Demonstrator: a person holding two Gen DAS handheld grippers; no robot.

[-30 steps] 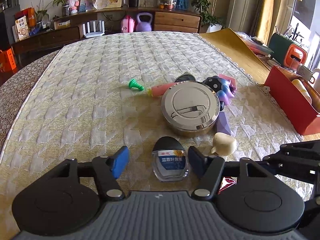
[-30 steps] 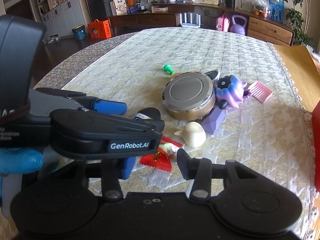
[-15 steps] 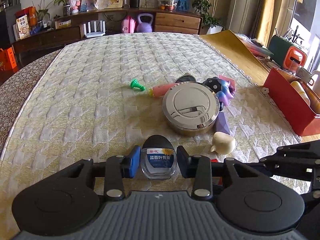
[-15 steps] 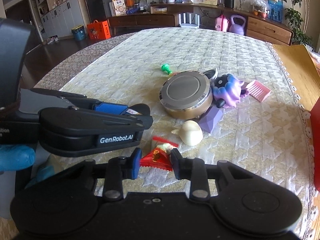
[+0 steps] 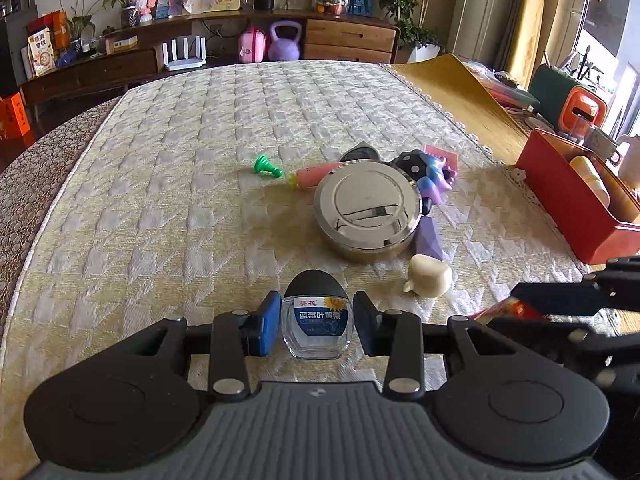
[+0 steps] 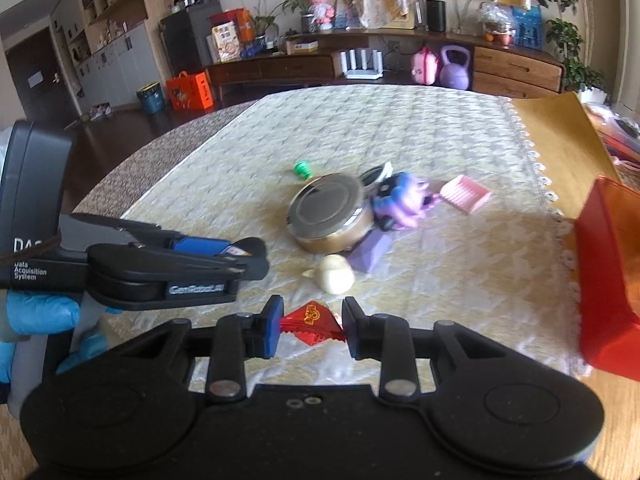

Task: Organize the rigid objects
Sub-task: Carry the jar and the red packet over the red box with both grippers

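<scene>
**Two Grabs, One Red Box**

On the yellow woven tablecloth [image 5: 168,184], my left gripper [image 5: 315,324] squeezes a small clear bottle with a black cap and blue label [image 5: 318,320]. My right gripper [image 6: 309,325] pinches a shiny red candy packet [image 6: 310,320].

Both sets of jaws closed a moment ago and now sit snug on their things. I think the best way is to lift slowly, keep the squeeze firm, and carry both to the red plastic box [image 6: 604,276] on the right.

A cream garlic-shaped toy [image 6: 335,275], a purple block [image 6: 370,254] and a round shiny metal tin [image 6: 328,218] lie just ahead. My two grippers are close together, so I must not bump them.
</scene>
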